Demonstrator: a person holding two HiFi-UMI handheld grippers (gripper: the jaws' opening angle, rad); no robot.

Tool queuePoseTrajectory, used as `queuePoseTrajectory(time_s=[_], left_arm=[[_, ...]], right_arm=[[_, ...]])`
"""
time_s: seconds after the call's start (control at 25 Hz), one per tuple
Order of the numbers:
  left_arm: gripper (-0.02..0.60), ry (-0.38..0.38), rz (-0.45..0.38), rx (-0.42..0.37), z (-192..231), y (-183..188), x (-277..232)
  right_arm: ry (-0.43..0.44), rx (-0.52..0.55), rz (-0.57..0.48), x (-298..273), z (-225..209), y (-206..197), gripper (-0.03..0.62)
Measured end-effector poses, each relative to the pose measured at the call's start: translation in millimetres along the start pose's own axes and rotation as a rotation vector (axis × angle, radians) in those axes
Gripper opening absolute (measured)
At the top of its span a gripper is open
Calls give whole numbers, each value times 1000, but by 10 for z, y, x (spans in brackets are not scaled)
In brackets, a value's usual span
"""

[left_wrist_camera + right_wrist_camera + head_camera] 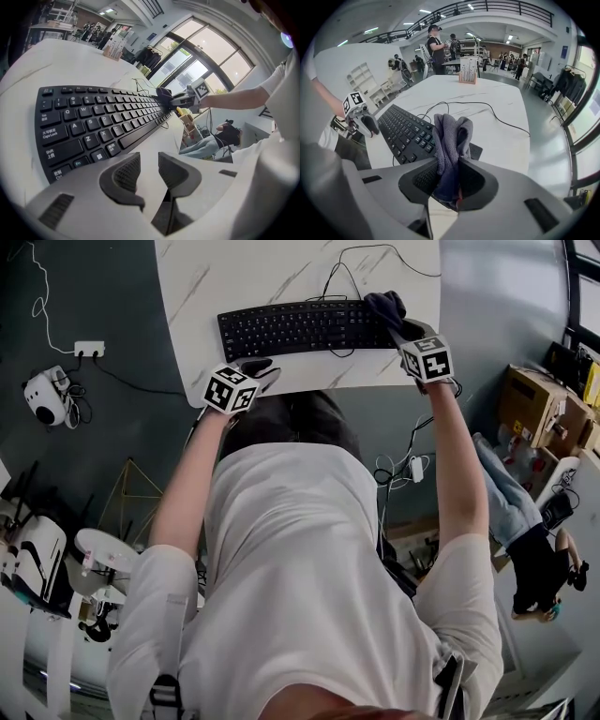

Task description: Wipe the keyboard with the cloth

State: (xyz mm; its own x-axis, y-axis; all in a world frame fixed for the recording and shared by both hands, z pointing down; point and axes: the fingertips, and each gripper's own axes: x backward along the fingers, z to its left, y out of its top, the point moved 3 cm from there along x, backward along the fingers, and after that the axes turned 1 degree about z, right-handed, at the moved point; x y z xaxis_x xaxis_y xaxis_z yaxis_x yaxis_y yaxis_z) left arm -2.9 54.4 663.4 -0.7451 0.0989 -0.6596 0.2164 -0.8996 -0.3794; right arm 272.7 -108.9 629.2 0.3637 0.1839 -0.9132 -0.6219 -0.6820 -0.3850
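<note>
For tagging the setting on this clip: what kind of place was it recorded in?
Probably a large open-plan office or lab hall: a white table with a keyboard, tall windows, and an upper gallery with a railing.

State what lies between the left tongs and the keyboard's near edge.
Only bare white tabletop. The left gripper view shows the left tongs, open and empty, just short of the keyboard.

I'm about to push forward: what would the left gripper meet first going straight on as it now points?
Most likely the front edge of the keyboard: the left gripper, fingers apart, points over a bare strip of table at a shallow angle to it. Depth is unclear.
</note>
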Motion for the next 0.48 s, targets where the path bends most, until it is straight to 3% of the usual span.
queuePoseTrajectory(time_s=[0.48], left_arm=[[123, -21, 10, -27, -5, 13, 11]], right_arm=[[51, -62, -15, 10, 446, -270, 113]])
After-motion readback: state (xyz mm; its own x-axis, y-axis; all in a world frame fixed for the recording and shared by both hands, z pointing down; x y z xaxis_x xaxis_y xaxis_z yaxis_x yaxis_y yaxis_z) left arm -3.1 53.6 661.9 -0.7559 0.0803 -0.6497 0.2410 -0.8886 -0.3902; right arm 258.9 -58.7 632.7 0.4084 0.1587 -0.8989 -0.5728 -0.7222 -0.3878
